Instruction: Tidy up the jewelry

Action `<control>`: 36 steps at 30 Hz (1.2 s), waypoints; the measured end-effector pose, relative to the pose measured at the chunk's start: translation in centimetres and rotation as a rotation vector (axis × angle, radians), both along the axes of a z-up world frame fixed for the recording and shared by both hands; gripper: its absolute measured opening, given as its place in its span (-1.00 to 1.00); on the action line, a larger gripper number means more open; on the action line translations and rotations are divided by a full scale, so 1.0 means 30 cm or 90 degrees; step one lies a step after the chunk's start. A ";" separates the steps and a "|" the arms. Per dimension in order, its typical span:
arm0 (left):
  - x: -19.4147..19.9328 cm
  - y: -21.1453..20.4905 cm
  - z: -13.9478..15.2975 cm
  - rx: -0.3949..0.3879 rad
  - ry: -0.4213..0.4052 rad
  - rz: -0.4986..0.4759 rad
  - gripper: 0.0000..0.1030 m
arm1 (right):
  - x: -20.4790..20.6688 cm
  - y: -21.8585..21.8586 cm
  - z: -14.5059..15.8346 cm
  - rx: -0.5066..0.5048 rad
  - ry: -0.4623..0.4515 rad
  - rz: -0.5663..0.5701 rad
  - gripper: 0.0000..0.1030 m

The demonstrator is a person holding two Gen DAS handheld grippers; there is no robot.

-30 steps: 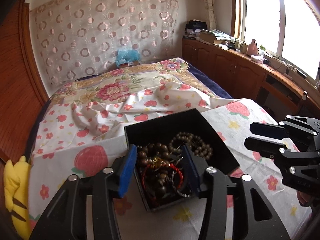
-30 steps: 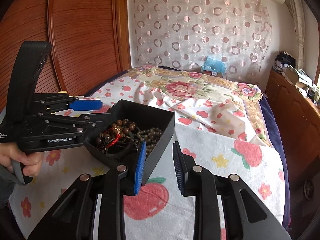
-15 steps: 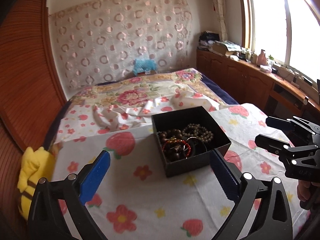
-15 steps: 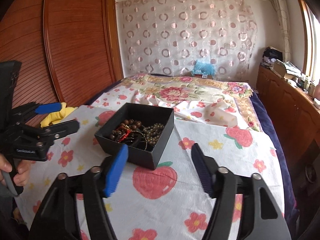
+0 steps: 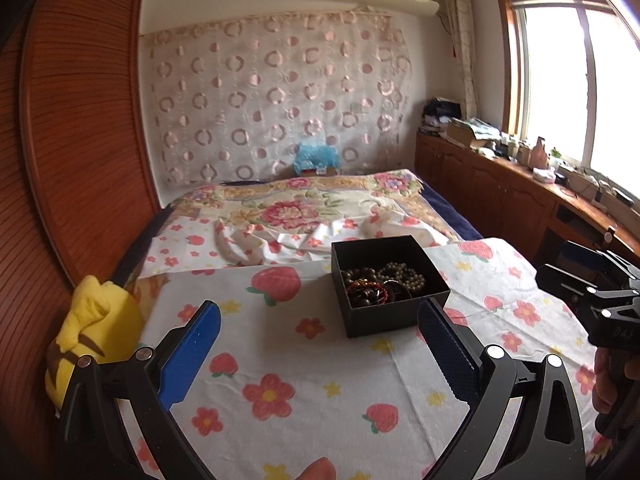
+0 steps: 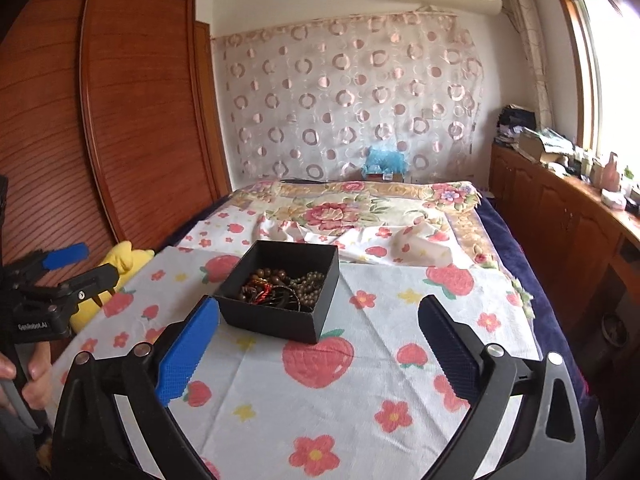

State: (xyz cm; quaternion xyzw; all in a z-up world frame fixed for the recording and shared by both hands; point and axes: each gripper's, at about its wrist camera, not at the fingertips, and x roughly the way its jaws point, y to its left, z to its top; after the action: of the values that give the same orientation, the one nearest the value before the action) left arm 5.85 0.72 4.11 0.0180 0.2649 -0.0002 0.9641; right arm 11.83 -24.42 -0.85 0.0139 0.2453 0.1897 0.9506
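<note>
Jaws spread wide on your left gripper [image 5: 320,340] and right gripper [image 6: 318,336], both holding nothing, black box [image 6: 280,318] of beaded bracelets [image 6: 280,286] on the strawberry cloth [image 6: 320,392] just ahead.

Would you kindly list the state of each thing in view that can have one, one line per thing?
Left gripper: open, empty, pulled back from the box.
Right gripper: open, empty, short of the box.
Black box: no lid on it, upright on the flowered cloth.
Bead bracelets: piled inside the box, tangled together.
Red cord bracelet: inside the box, among the beads.
Yellow plush toy: lying at the bed's edge.
</note>
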 end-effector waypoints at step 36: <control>-0.102 -0.028 -0.021 -0.004 -0.002 0.008 0.85 | -0.138 -0.052 -0.025 -0.006 -0.027 -0.059 0.95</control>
State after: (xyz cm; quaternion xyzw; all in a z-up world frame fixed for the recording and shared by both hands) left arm 2.80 -0.11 3.48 0.0132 0.2633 0.0051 0.9646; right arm 7.69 -25.99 -1.60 0.0168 0.2247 0.1447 0.9635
